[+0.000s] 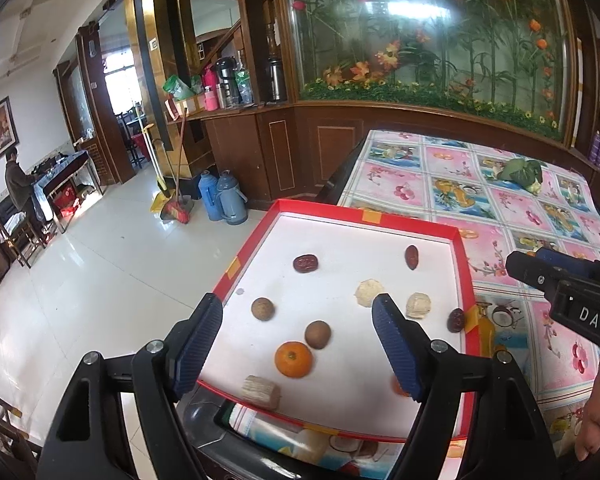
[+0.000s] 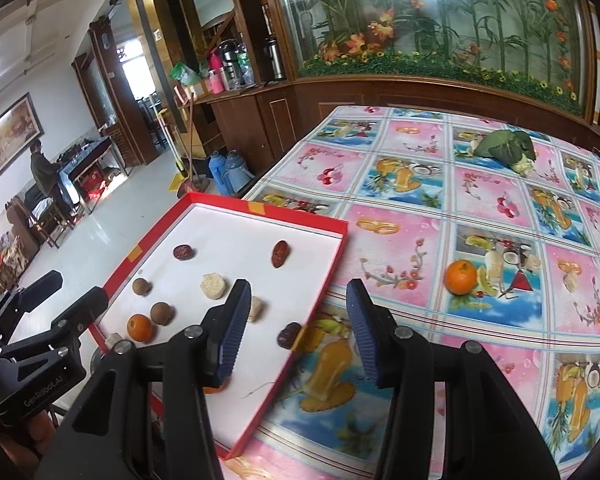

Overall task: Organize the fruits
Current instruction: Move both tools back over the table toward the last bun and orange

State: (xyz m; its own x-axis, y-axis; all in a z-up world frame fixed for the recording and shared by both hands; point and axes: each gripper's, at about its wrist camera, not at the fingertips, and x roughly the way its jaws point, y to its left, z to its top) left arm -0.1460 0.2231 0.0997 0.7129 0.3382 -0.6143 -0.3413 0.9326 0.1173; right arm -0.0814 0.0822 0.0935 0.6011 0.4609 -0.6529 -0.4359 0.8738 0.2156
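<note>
While both claws hang over the table [image 2: 440, 216], neither grips anything. Left claw [image 1: 298, 354]: jaws spread wide, empty, above the near-left part of the red-rimmed tray [image 1: 466, 280]. Just beyond its left finger sits a brown round fruit [image 1: 263, 309]; past that, a dark red date [image 1: 306, 263]. Between the fingers: an orange [image 1: 293, 359], with a second brown round fruit [image 1: 318, 334] touching or nearly touching it on the far side. A pale cut chunk [image 1: 261, 391] lies at the near tray edge, close to the left finger. Ahead of the right finger: two pale pieces [image 1: 368, 292] [image 1: 418, 305]; farther out, another date [image 1: 411, 257]. A third date [image 1: 456, 319] rests against the tray's right wall. Something orange is mostly hidden behind the right finger, can't identify.

Right claw [image 2: 298, 328]: also open, empty, straddling the tray's right rim, left finger over the tray, right finger over the tablecloth. A loose orange [image 2: 461, 277] sits on the cloth, outside the tray, ahead and right of this claw, well apart. A leafy green vegetable [image 2: 506, 147] lies far ahead at the table's back.
</note>
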